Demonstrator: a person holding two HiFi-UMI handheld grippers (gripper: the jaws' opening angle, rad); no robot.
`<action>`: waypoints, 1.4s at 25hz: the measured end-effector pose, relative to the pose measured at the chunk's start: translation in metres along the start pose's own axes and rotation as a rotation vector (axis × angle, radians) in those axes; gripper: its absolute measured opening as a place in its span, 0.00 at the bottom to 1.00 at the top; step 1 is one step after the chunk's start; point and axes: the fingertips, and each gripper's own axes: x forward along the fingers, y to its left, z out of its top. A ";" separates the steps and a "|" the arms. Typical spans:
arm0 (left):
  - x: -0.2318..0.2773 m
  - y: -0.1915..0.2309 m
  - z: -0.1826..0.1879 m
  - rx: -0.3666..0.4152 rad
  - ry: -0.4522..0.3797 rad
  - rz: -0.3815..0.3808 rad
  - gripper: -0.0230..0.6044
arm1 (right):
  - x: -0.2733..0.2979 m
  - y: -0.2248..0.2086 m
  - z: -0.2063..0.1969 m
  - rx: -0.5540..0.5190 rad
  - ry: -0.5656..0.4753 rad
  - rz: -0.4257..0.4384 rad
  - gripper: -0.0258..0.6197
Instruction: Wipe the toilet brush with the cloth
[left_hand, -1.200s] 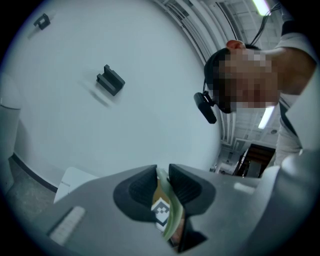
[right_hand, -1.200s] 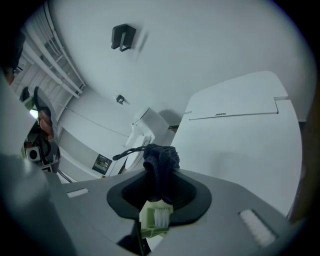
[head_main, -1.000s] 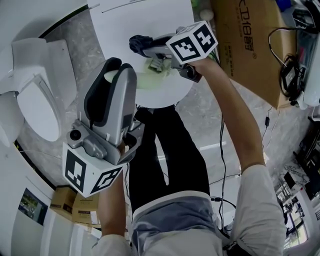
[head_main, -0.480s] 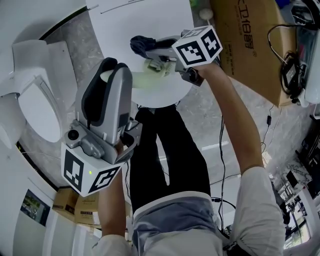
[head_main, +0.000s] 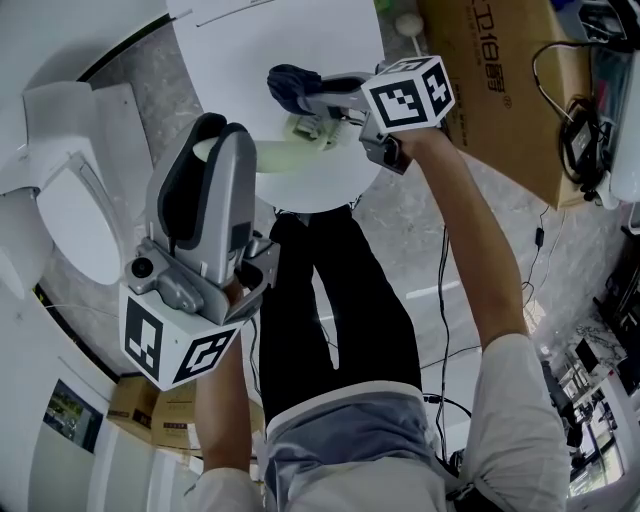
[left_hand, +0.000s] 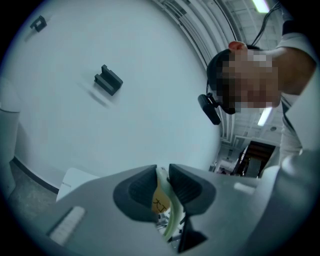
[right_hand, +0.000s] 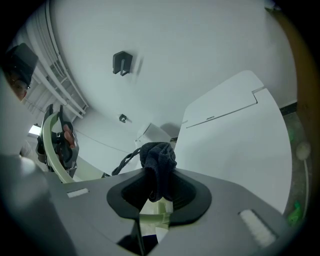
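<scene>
In the head view my left gripper (head_main: 212, 135) is shut on the pale green handle of the toilet brush (head_main: 285, 155). The brush reaches up and right toward my right gripper (head_main: 300, 95), which is shut on a dark cloth (head_main: 290, 85). The cloth bunches out past the jaw tips, just above the brush's head end. In the left gripper view the green handle (left_hand: 164, 200), with a yellow label, sits pinched between the jaws. In the right gripper view the cloth (right_hand: 158, 167) hangs between the jaws, with the green brush (right_hand: 155, 216) right beneath it.
A white toilet (head_main: 70, 200) stands at the left. A white rounded surface (head_main: 290, 40) lies under the brush. A cardboard box (head_main: 500, 80) and cables (head_main: 445, 290) are on the floor at the right. The person's legs are directly below.
My right gripper has shifted a little right and up with the cloth. My left gripper has drifted slightly left, still holding the brush handle.
</scene>
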 end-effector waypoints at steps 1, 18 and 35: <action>0.000 0.000 0.000 0.001 0.001 0.001 0.04 | -0.001 0.000 0.000 0.003 -0.007 0.001 0.17; 0.000 -0.003 -0.001 0.023 -0.004 0.010 0.04 | -0.029 -0.004 -0.009 0.108 -0.149 0.040 0.17; -0.001 -0.004 -0.003 0.019 0.001 -0.012 0.04 | -0.060 -0.023 -0.040 0.248 -0.221 -0.013 0.17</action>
